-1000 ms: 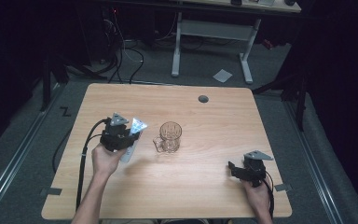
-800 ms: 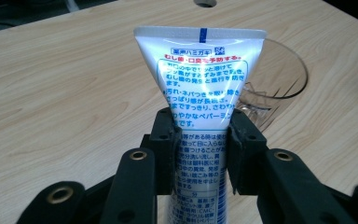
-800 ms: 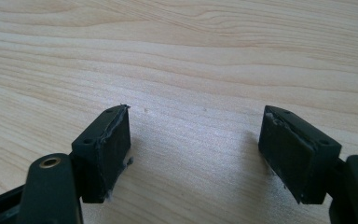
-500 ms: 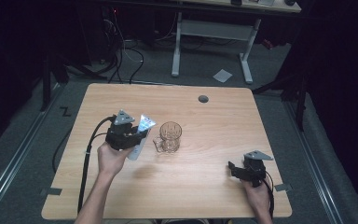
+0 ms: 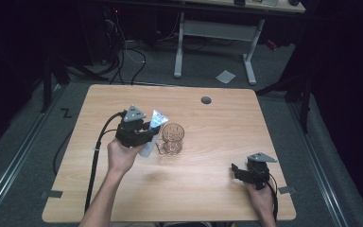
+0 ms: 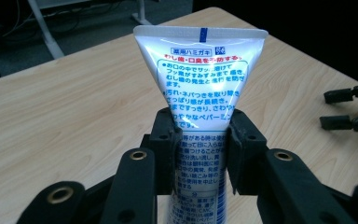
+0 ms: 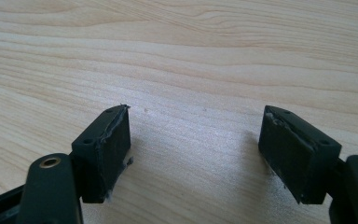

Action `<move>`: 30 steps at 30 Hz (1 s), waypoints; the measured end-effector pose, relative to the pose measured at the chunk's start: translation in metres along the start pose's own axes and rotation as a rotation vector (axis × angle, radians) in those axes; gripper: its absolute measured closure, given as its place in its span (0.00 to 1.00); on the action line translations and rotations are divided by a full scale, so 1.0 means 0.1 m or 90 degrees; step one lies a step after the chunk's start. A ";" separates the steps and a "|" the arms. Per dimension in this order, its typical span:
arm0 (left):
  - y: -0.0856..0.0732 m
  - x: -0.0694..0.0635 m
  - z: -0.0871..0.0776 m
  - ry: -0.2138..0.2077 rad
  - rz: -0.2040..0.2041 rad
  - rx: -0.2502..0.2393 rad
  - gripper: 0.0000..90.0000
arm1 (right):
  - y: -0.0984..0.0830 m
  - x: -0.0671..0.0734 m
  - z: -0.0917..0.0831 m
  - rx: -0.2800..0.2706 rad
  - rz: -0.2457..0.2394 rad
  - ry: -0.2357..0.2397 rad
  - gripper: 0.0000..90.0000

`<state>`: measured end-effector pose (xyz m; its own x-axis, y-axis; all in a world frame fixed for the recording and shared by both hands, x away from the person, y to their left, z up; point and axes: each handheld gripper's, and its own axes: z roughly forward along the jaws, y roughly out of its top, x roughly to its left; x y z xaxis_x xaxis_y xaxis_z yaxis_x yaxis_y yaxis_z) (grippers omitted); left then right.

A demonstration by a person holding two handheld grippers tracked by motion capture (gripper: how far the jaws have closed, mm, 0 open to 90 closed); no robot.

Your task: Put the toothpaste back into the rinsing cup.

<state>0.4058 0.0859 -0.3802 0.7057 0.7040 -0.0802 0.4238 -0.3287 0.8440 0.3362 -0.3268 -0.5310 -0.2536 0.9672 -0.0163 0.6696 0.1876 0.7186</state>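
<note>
Since a second ago your left gripper (image 5: 147, 134) has carried the toothpaste tube (image 5: 152, 132) up and toward the glass mug (image 5: 172, 138), so the tube now hangs above the wooden table (image 5: 208, 189) just beside the mug's handle. Your jaws are clamped on the tube's middle, its flat crimped end pointing away from you. It is a white, glossy plastic tube with blue and red Japanese print. Your right gripper (image 5: 238, 171) rests low at the table's right, jaws wide apart, holding nothing.
</note>
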 end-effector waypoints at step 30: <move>0.42 -0.14 0.42 -0.006 0.014 -0.042 0.75 | 0.00 0.00 0.00 0.000 0.000 0.000 0.28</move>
<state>0.4374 0.0357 -0.3660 0.7197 0.6911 -0.0666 0.3704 -0.3010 0.8788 0.3361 -0.3268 -0.5310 -0.2532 0.9673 -0.0159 0.6698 0.1872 0.7186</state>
